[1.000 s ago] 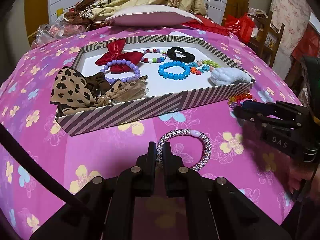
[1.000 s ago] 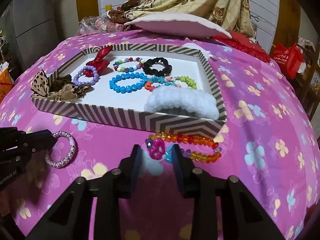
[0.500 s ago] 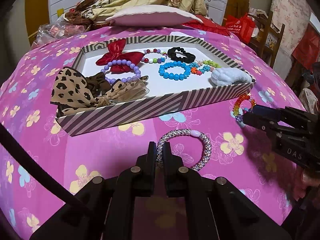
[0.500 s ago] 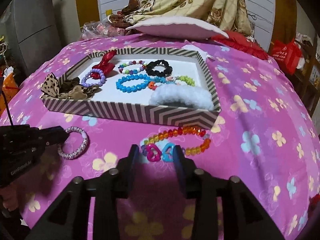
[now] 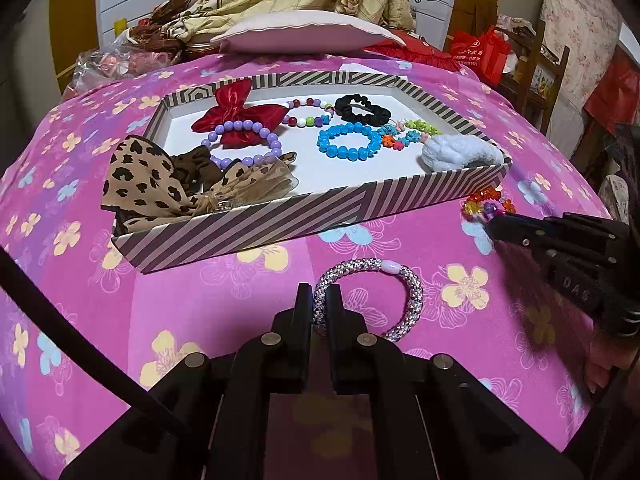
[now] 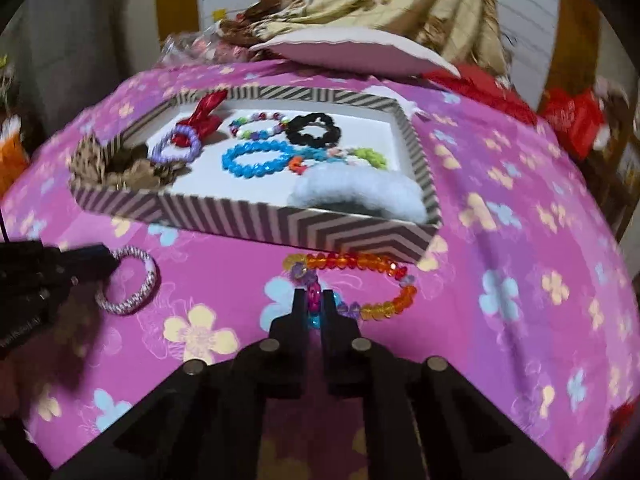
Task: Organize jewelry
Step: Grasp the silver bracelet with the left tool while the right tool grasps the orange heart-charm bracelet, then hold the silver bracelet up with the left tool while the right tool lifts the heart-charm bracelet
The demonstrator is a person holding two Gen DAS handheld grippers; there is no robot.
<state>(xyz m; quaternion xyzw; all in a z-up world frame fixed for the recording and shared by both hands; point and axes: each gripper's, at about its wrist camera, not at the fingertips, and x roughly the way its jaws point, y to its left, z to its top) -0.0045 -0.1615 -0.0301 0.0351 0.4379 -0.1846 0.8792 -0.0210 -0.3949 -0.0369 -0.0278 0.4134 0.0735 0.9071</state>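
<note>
Pink floral bedspread, striped tray mostly filled, two bracelets still outside it.
Left tool clamped on silver braided bracelet; right tool jaws just closed onto orange bead bracelet charm; both lie on the bed near the tray's front wall. In tray: four bead bracelets, two scrunchies (black, white fluffy), red bow, leopard bow. Left: move both in.
</note>
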